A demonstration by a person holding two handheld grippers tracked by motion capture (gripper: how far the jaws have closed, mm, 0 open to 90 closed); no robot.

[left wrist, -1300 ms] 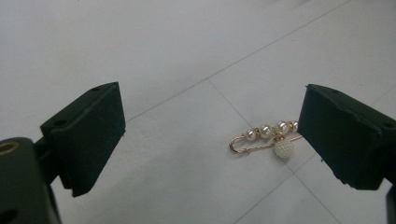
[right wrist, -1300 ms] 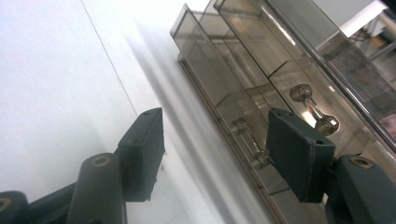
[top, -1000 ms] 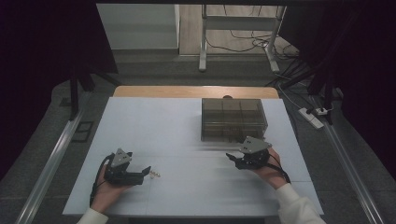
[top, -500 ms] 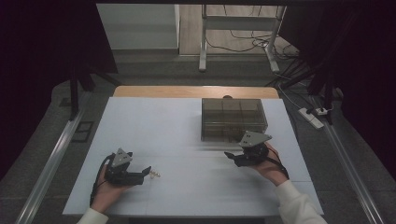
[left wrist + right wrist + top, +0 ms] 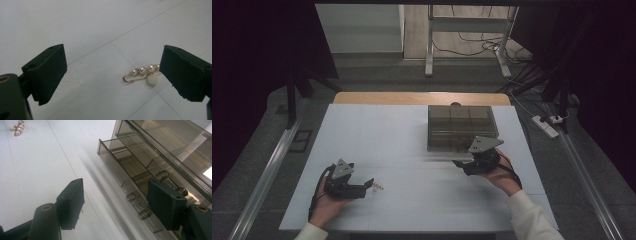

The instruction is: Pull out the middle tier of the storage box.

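Left tongs gape wide, holding nothing; the pearl pin lies flat on the bench between the jaws, nearer one of them. Right tongs also wide open and empty, just beside the smoky plastic drawer box, whose drawer stands pulled out.

Risks (judgement): pin is thin and flat, so closing jaws may skid it away or pinch only the bead. The right tongs could knock the drawer handle and shift the light box.
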